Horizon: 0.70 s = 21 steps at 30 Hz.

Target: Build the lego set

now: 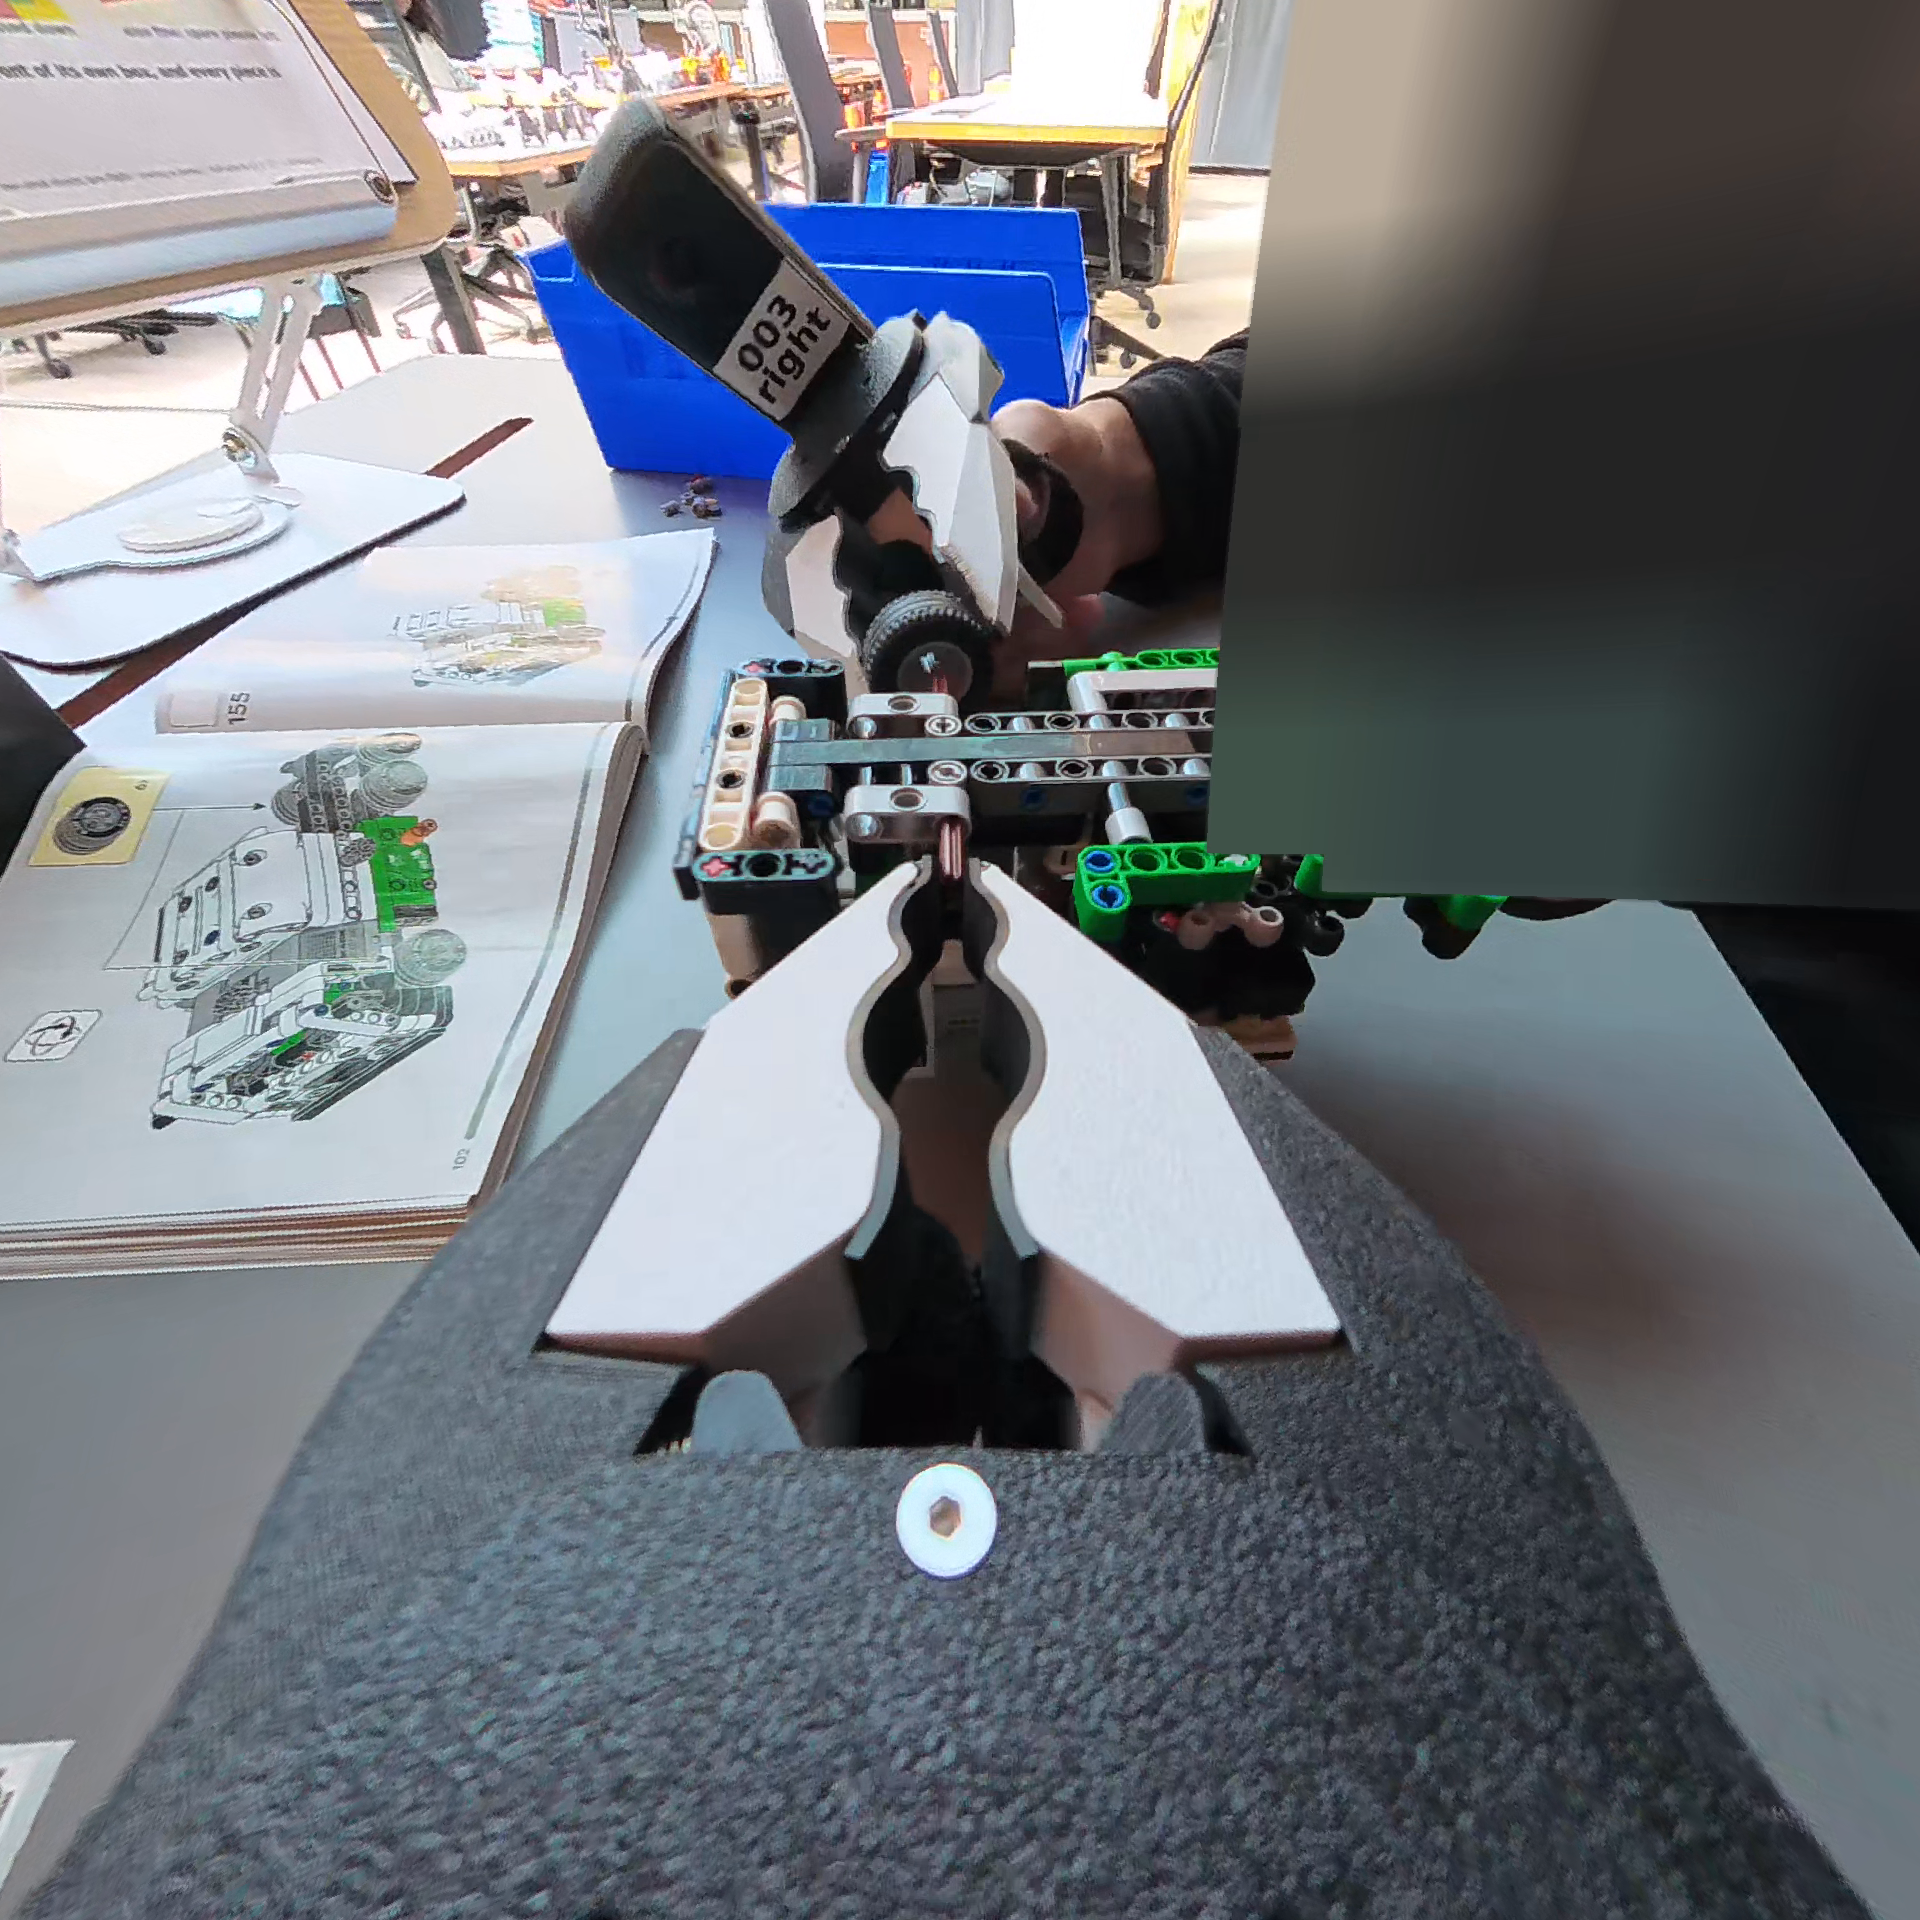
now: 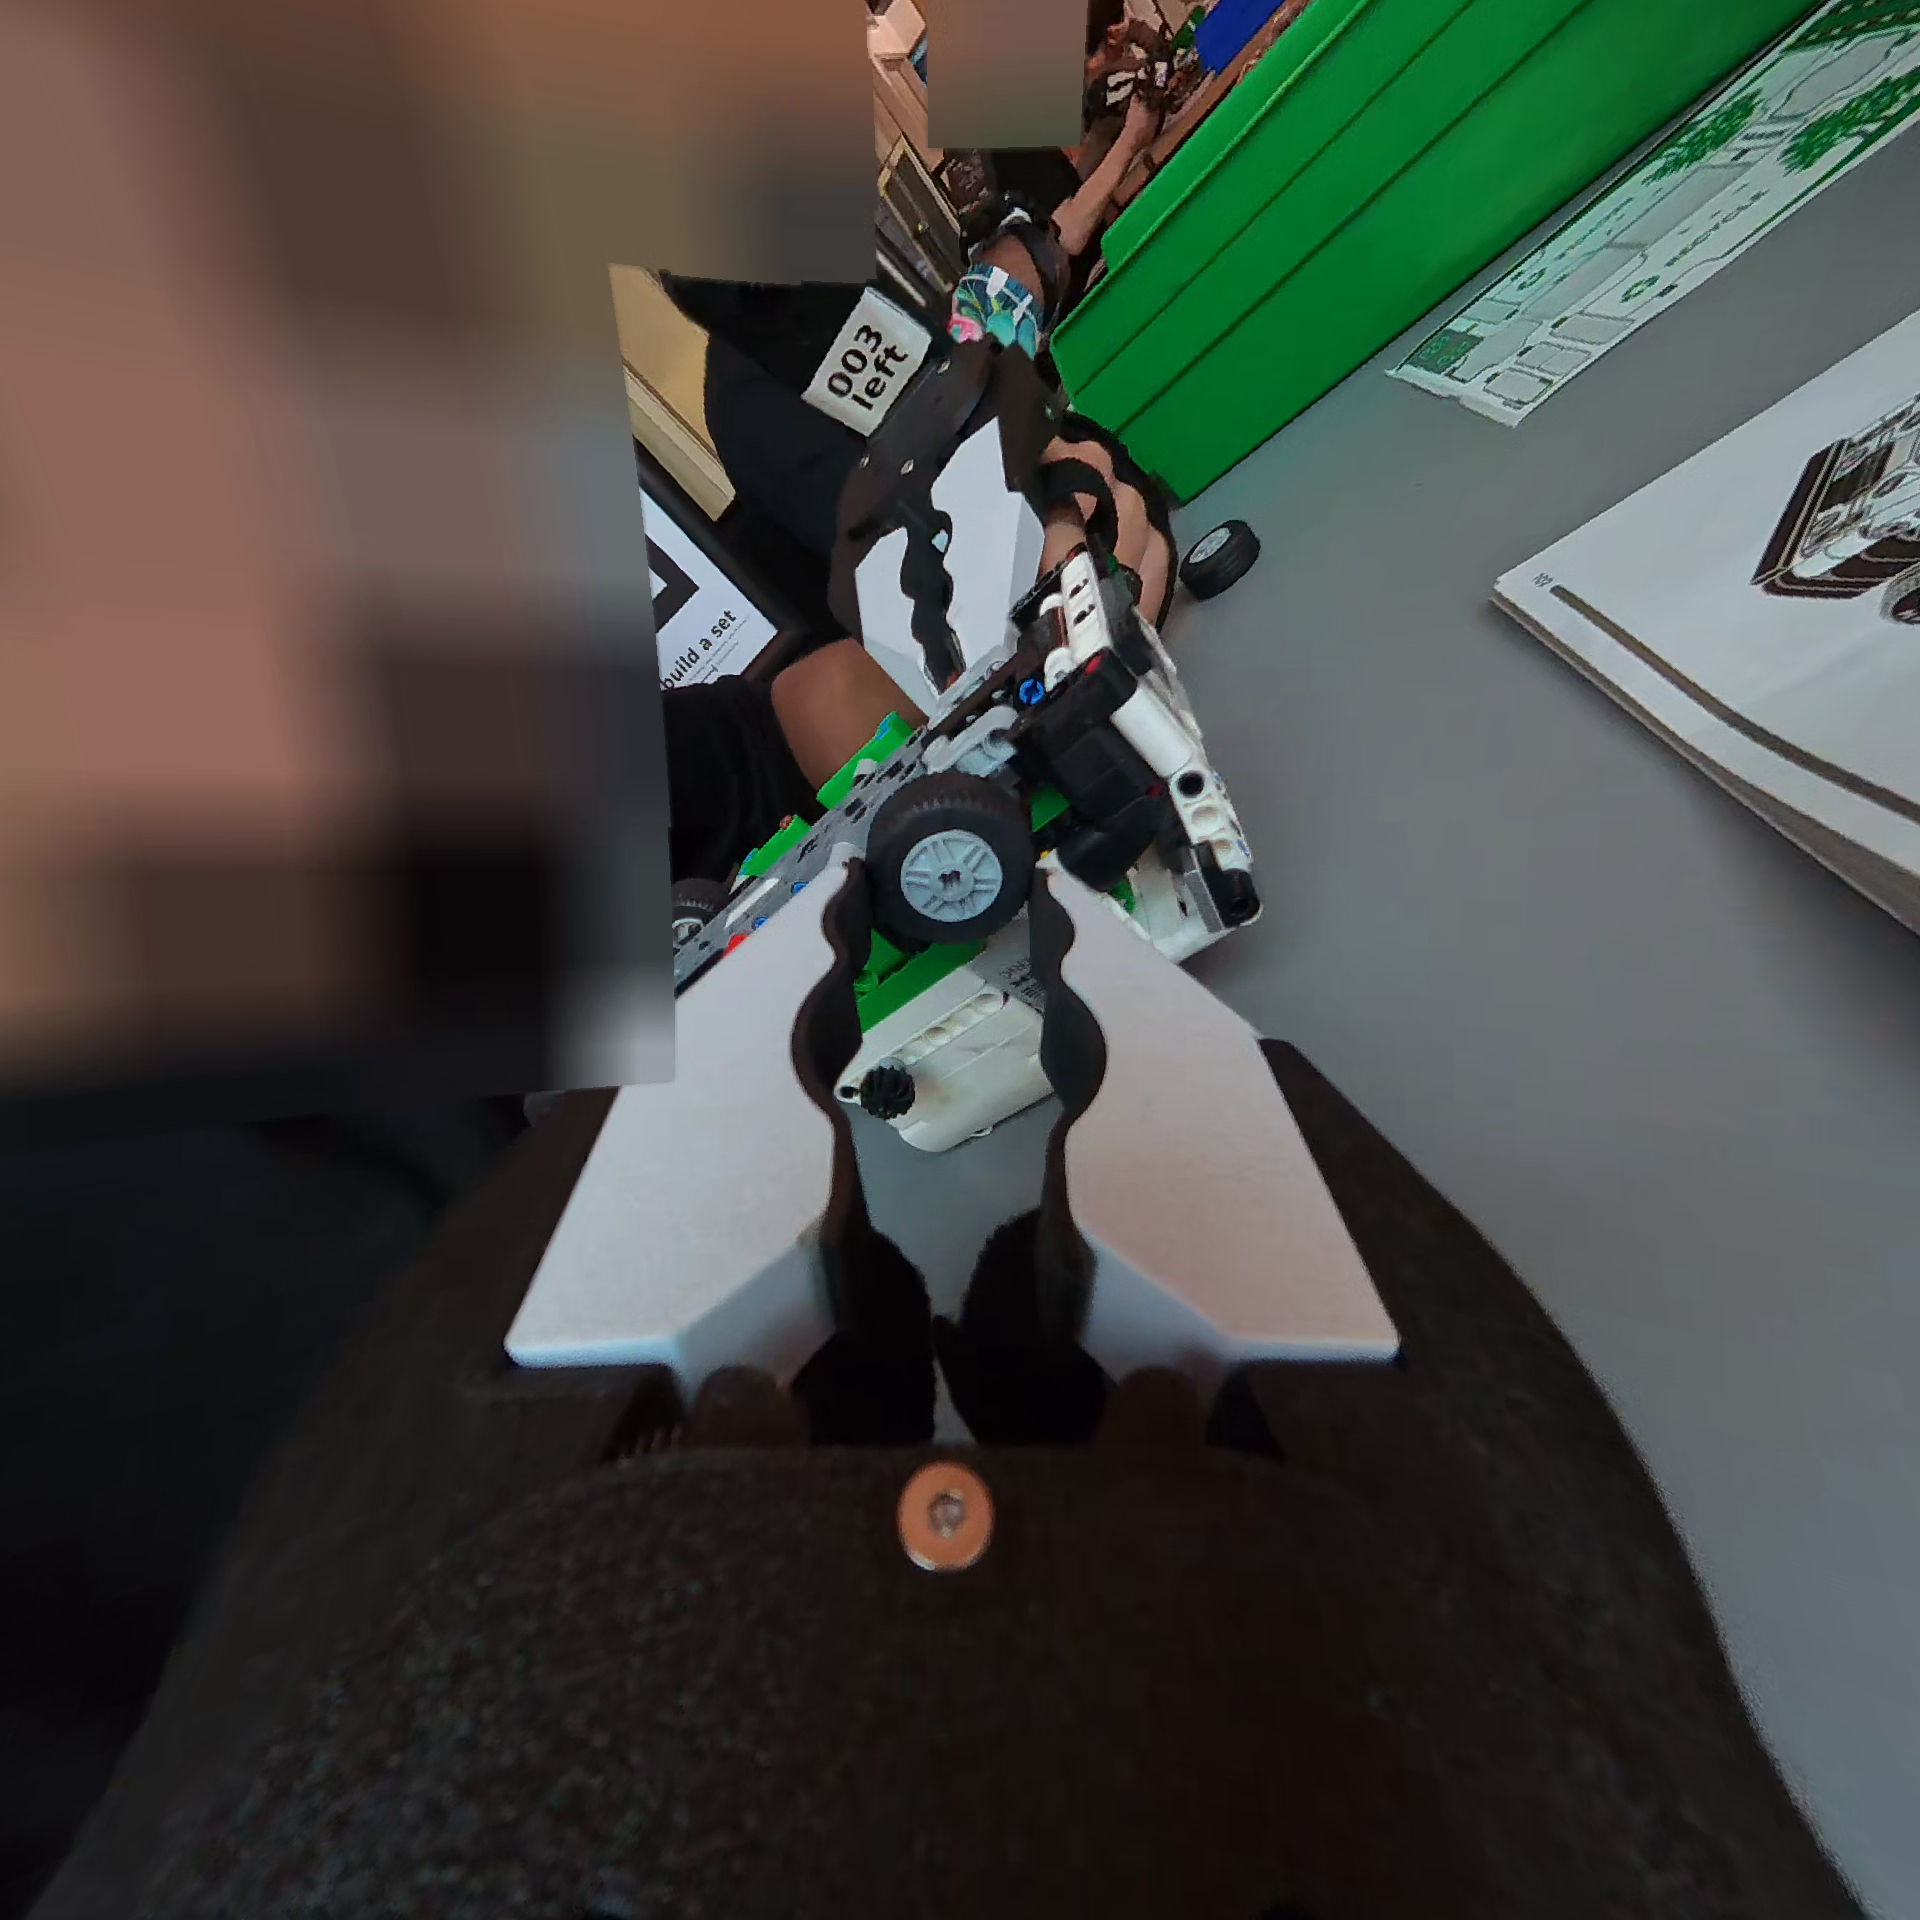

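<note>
Lego truck lies on the grey table, belly up, so I can get at its frame and axles. Going from the left: the manual lies open beside it at the wheel step, close enough that I can check the drawing without moving the build.

My left gripper comes in low from the near side. Its jaws stand narrow, pinching the end of a reddish axle that sticks out of the frame. I judge this grip is a brace: it keeps the axle from sliding back while a wheel is pushed on from the far side.

My right gripper is on that far side, in front of a blue bin. It is closed around a black wheel with a grey hub, lined up with the axle so the hub can slide straight on. I cannot tell how far the wheel is seated.

Further right, in the right wrist view, a spare wheel waits on the table by a green bin, handy for the next axle. A second booklet lies at the far right edge.
</note>
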{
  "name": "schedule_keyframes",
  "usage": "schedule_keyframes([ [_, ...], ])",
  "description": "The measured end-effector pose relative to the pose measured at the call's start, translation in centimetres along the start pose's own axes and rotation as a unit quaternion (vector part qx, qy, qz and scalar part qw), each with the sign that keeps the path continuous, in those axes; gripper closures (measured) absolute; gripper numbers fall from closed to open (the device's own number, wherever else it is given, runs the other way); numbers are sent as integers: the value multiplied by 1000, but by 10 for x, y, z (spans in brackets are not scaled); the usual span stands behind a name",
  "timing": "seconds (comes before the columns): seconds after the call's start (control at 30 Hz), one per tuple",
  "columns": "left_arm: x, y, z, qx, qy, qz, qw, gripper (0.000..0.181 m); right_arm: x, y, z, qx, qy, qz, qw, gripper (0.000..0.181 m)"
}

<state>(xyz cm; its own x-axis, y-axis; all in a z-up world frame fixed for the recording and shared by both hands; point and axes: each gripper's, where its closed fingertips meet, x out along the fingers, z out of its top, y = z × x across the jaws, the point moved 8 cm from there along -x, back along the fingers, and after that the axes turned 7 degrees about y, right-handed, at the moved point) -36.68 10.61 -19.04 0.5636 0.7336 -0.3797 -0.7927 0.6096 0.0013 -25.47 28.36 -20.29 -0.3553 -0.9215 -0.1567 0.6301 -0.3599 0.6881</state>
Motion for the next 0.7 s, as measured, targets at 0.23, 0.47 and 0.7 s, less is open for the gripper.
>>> schedule_keyframes([
  [0.23,5,-5,2,10,12,50,999,180,5,3,0,17,0,18,1000,153],
  [0.47,6,-11,5,18,26,63,998,181,4,5,-2,26,1,16,1000,152],
  [0.7,6,-15,6,26,31,67,997,181,4,5,-2,42,0,17,999,152],
])
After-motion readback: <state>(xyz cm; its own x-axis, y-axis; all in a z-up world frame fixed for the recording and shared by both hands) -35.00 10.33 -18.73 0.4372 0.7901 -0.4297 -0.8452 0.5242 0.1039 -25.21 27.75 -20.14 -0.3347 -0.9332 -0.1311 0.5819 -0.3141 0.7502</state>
